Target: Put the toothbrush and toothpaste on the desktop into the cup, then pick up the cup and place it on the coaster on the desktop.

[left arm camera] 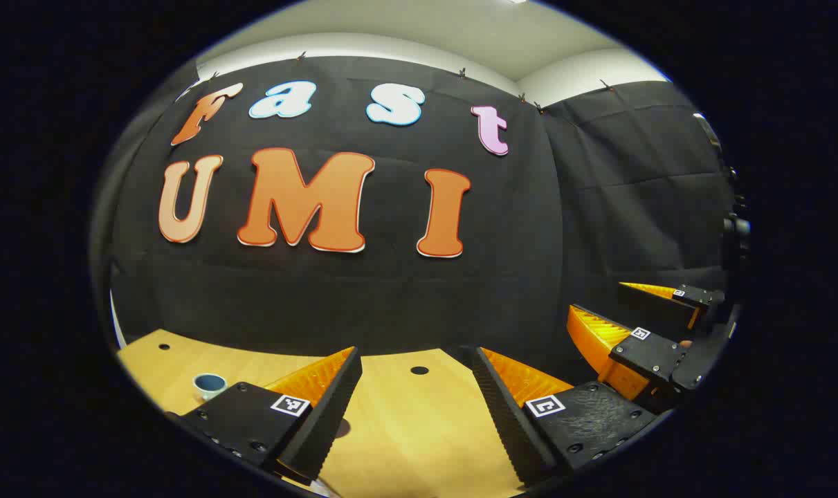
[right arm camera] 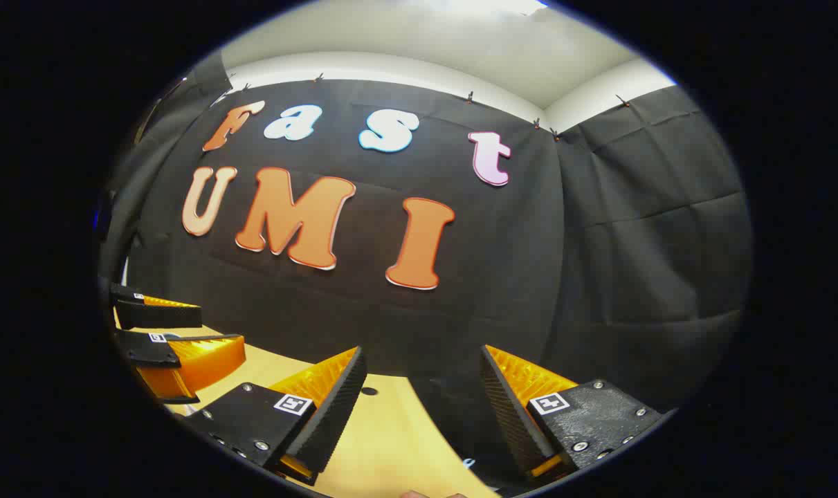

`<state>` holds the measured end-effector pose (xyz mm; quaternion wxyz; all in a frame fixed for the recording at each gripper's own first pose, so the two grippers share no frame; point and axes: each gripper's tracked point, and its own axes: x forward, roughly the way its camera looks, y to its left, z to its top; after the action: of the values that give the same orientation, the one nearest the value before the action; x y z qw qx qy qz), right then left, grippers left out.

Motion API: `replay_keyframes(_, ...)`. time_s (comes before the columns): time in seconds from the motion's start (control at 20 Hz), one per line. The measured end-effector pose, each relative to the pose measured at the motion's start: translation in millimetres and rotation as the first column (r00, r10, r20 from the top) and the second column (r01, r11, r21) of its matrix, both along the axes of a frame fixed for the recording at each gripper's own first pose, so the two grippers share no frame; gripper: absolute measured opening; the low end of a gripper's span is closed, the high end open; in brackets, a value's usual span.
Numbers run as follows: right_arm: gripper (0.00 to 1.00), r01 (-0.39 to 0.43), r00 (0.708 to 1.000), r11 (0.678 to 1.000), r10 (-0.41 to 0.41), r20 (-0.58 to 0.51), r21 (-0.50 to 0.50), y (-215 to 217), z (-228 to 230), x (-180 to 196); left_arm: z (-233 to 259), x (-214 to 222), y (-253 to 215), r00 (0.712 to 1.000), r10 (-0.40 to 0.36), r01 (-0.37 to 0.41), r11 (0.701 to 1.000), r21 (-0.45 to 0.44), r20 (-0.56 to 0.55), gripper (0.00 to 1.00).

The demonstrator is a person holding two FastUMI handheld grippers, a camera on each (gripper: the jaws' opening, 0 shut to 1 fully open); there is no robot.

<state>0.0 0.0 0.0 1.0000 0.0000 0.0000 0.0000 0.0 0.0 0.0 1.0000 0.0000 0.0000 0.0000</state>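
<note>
A small white cup (left arm camera: 210,384) with a dark blue inside stands upright on the wooden desktop (left arm camera: 398,436), far left in the left gripper view. My left gripper (left arm camera: 415,353) is held above the desktop, open, with nothing between its fingers; the cup is off to its left. The right gripper view has that gripper (right arm camera: 218,330) at its left edge, open. My right gripper (right arm camera: 422,349) is also open and holds nothing, over the desktop's (right arm camera: 384,443) right part near the cloth wall. In the left gripper view it (left arm camera: 619,311) hangs at the right, fingers apart.
The black cloth wall (left arm camera: 391,290) closes off the desktop's far edge and right side. Small dark round holes (left arm camera: 419,371) dot the wooden top. A small pale object (right arm camera: 467,462) lies at the desktop's right edge, too small to identify.
</note>
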Motion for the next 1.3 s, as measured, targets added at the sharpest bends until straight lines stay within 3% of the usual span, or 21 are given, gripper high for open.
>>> replay_keyframes(0.05, 1.0, -0.02, 1.0, 1.0, 0.02, -0.003, 0.019, 18, 5, -3, 5, -9, 22, 1.0, 0.016, -0.016, 1.0, 0.0, 0.011, 0.97)
replay_keyframes(0.3, 1.0, -0.098, 0.995, 0.994, 0.098, -0.006, 0.049, 97, 17, -11, 9, -44, 119, 0.997, 0.072, -0.073, 0.997, -0.036, -0.03, 0.96)
replay_keyframes(0.65, 0.98, -0.215, 0.976, 0.971, 0.218, -0.011, 0.102, 176, 27, -18, 18, -90, 245, 0.973, 0.228, -0.227, 0.973, 0.039, -0.031, 0.97)
replay_keyframes(0.95, 0.98, -0.269, 0.962, 0.958, 0.271, -0.009, 0.102, 205, 39, -27, 30, -113, 301, 0.959, 0.28, -0.28, 0.96, -0.005, -0.04, 0.96)
replay_keyframes(1.3, 0.98, -0.318, 0.938, 0.943, 0.328, -0.116, 0.096, 216, 25, -28, 21, -116, 326, 0.947, 0.304, -0.3, 0.952, 0.062, -0.098, 0.97)
